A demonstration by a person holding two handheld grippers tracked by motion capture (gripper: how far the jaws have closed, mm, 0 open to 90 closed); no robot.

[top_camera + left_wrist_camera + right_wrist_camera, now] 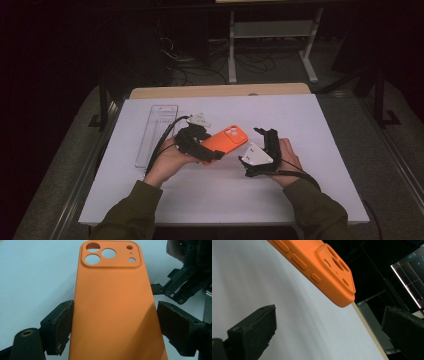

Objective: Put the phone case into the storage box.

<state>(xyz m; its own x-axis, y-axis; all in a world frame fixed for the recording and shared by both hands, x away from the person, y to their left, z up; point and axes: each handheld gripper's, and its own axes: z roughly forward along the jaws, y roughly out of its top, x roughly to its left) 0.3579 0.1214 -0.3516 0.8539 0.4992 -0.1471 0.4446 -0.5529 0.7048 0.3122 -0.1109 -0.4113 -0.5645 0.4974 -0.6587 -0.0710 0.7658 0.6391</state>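
An orange phone case [227,139] with camera cut-outs is held tilted above the white table top [300,190]. My left gripper [210,149] is shut on the case's lower end. In the left gripper view both pads [63,325] press the long sides of the case [112,302], back side up, at my left gripper [116,320]. My right gripper [260,145] is just to the right of the case, open and holding nothing. In the right gripper view the case [317,267] hangs ahead of my right gripper [329,320], beyond the wide-apart jaws.
A clear plastic package [156,134] lies on the table's left side. A wooden strip [220,91] runs along the far edge. Table legs and cables [250,60] are on the floor behind. The other gripper [185,285] shows at the upper right of the left gripper view.
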